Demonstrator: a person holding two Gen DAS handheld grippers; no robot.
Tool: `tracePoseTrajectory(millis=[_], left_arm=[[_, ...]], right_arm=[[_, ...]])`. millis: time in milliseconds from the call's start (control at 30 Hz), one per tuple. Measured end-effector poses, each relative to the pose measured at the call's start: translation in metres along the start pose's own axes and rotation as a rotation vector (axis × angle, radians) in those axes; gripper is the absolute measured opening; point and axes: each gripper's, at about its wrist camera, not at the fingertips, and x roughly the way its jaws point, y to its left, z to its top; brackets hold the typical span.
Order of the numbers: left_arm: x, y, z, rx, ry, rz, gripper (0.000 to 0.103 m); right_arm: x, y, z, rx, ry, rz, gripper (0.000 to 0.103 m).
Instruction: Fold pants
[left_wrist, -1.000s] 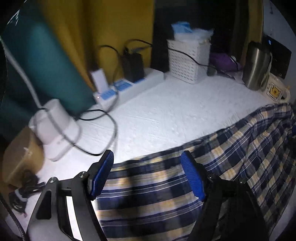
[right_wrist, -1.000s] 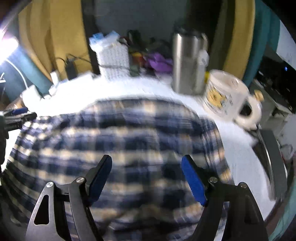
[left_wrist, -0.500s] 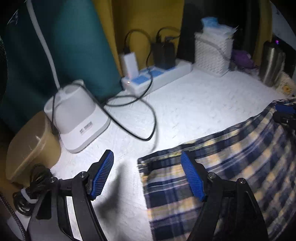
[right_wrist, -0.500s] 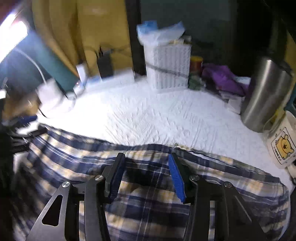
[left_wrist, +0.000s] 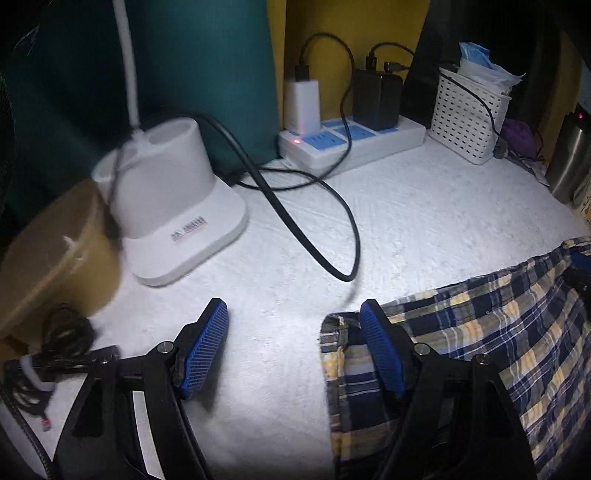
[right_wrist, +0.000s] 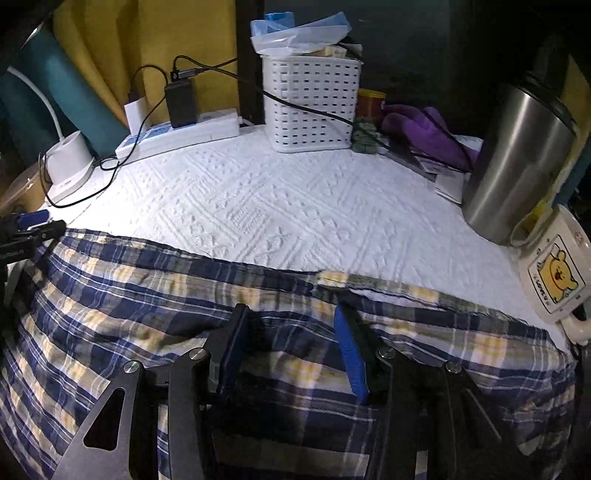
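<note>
Currently both grippers pitch steeply down at the tabletop (right_wrist: 295, 206). Left gripper (left_wrist: 293, 325) is spread wide at the left end of the plaid pants (left_wrist: 480, 332): right finger sits on the fabric corner, left finger over bare white cloth, nothing pinched. Right gripper (right_wrist: 288, 319) is over the pants (right_wrist: 147, 295) near the far edge, jaws half-narrowed with fabric bunched between the blue pads; firm pinch or not, can't tell. Pants lie flat along the near side. Steel tumbler (right_wrist: 517, 162) and mug (right_wrist: 550, 273) stand just right.
</note>
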Motion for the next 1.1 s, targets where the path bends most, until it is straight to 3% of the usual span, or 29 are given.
tracePoseTrajectory(millis=[167,300,400,467,733,800,1100], left_arm=[[-0.034,0.012,-0.001,-0.046,-0.031,-0.033,0.074],[-0.057,0.004,-0.015,-0.016,-0.016,-0.083,0.074],[-0.066,-0.002,-0.029,-0.033,0.017,-0.183,0.074],[-0.071,-0.004,-0.04,-0.04,0.029,-0.206,0.074],[-0.073,-0.008,-0.078,-0.034,0.082,-0.11,0.074],[-0.074,-0.008,-0.086,0.009,0.059,-0.05,0.075],[-0.085,0.01,-0.096,-0.034,0.043,-0.013,0.076]], right_arm=[[-0.008,-0.004,-0.005,0.024,0.0,-0.012,0.048],[-0.021,-0.002,-0.012,0.035,-0.015,0.001,0.048],[-0.029,0.002,-0.018,0.036,-0.019,0.014,0.048],[-0.034,0.006,-0.022,0.031,-0.021,0.023,0.049],[-0.04,0.062,-0.04,-0.066,-0.002,0.123,0.05],[-0.04,0.07,-0.045,-0.079,0.008,0.126,0.05],[-0.05,0.081,-0.078,-0.115,0.013,0.107,0.05]])
